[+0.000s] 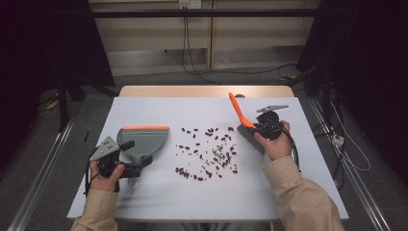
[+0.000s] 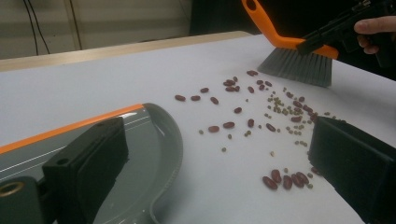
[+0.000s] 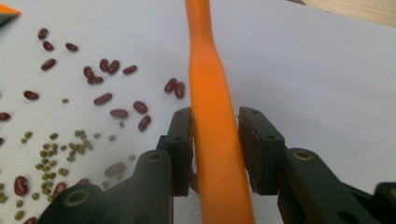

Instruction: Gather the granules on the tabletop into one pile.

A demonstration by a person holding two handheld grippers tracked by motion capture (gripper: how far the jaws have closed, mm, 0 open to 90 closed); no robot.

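A person at a white table (image 1: 144, 197) readies a sweep. The right gripper (image 3: 215, 140) has its jaws closed on the orange handle of a hand brush (image 1: 244, 126), whose grey bristles rest just right of scattered red beans (image 1: 207, 151) and smaller green ones. The left gripper (image 1: 129, 167) appears to clamp the handle of a grey dustpan (image 1: 144, 142) lying left of the spill. Judging by the empty pan, sweeping has barely begun; every bean remains to be gathered.

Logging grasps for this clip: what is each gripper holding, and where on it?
The right gripper clamps the brush by its orange handle. The left gripper holds the dustpan at its handle end.
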